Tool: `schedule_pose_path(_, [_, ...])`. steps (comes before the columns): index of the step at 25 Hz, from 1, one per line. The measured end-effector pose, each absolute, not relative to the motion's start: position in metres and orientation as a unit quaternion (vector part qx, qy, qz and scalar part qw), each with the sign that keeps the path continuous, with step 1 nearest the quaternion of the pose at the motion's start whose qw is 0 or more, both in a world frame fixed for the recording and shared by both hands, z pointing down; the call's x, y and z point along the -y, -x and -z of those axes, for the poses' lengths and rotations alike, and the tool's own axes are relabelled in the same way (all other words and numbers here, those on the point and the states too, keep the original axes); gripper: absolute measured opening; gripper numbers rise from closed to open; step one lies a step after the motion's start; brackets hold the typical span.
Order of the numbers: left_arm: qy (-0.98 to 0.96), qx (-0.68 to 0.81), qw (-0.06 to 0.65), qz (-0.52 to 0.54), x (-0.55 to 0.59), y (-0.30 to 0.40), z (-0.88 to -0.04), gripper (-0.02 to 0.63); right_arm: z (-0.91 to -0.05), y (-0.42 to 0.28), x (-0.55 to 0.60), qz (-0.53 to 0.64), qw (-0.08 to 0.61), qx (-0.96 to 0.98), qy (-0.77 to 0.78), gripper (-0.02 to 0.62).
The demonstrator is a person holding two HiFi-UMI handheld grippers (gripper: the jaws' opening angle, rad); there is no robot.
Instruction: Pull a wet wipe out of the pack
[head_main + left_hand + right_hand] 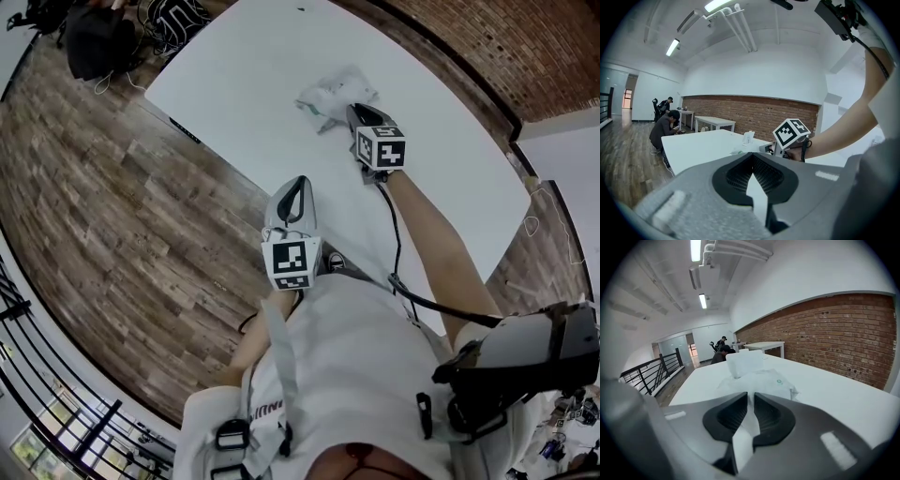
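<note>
The wipe pack [764, 378] lies on the worktop [834, 394], just ahead of my right fingers [774, 412], which stand slightly apart with nothing between them. One wipe [742, 363] sticks up from the pack. It looks light, limp and easily torn, so I'd pinch it low. My left fingers [777, 174] are closed and empty, well back from the pack.

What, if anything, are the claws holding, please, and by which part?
Nothing: the left claw is shut and empty; the right claw is open at the pack, its wipe ungripped.
</note>
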State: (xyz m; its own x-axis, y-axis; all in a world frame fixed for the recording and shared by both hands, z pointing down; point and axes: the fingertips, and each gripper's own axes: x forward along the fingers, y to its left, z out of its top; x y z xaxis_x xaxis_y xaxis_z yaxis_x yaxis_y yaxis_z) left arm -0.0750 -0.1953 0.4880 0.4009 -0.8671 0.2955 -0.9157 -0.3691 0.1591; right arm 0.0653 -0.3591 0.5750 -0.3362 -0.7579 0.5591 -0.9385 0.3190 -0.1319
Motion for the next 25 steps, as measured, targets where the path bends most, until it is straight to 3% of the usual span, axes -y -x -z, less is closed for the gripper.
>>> schedule_pose_path(1, [-0.823, 0.542, 0.151, -0.081, 0.195, 0.076, -0.488, 0.002, -0.576, -0.065, 0.359, -0.221, 0.208, 0.786, -0.538, 0.009])
schedule_pose_path(25, [-0.826, 0.539, 0.144, -0.076, 0.189, 0.072, -0.484, 0.002, -0.51, -0.061, 0.368, -0.132, 0.178, 0.815, -0.535, 0.008])
